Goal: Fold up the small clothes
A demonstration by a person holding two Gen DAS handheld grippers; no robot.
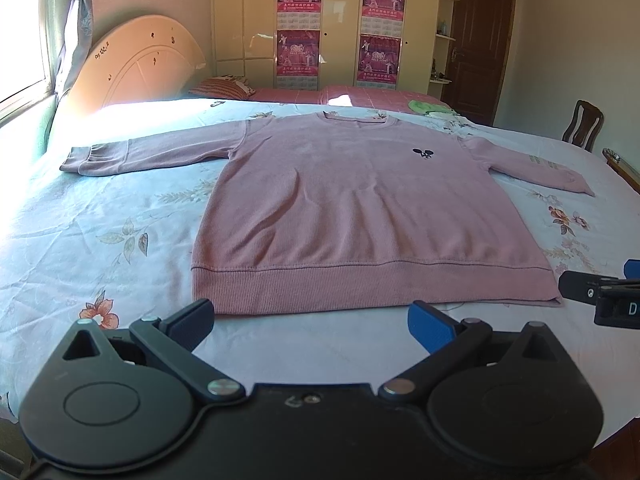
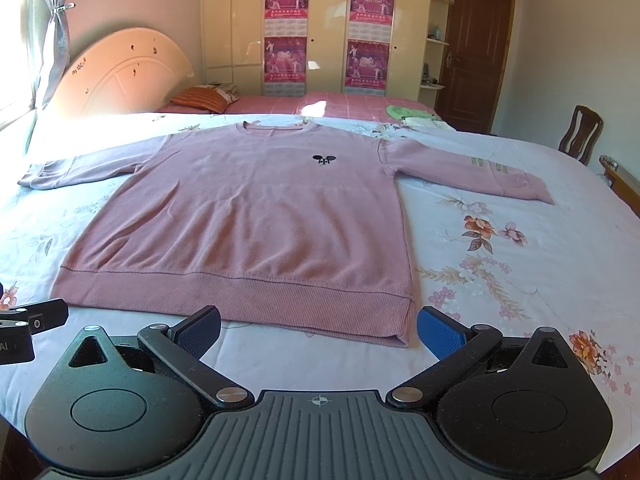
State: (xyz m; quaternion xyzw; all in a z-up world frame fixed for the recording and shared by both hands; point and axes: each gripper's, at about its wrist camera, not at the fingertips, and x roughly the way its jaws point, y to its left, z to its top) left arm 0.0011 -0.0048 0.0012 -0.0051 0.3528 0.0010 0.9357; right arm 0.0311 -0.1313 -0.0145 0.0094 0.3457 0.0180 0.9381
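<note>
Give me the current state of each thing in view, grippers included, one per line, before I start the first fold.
Pink knit sweatshirt: spread flat and unfolded on the bed, front up, both sleeves out to the sides.
Left gripper: open, empty, just short of the hem.
Right gripper: open, empty, near the hem's right corner.
Floral light-blue bedsheet: spread under the sweatshirt.
Brown wooden door: closed.
Cream wardrobe doors: closed.

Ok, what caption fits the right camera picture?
Pink sweater spread flat on the flowery bedsheet, open right gripper at its hem.

floral bedsheet | headboard | wardrobe posters | brown door | wooden chair
</note>
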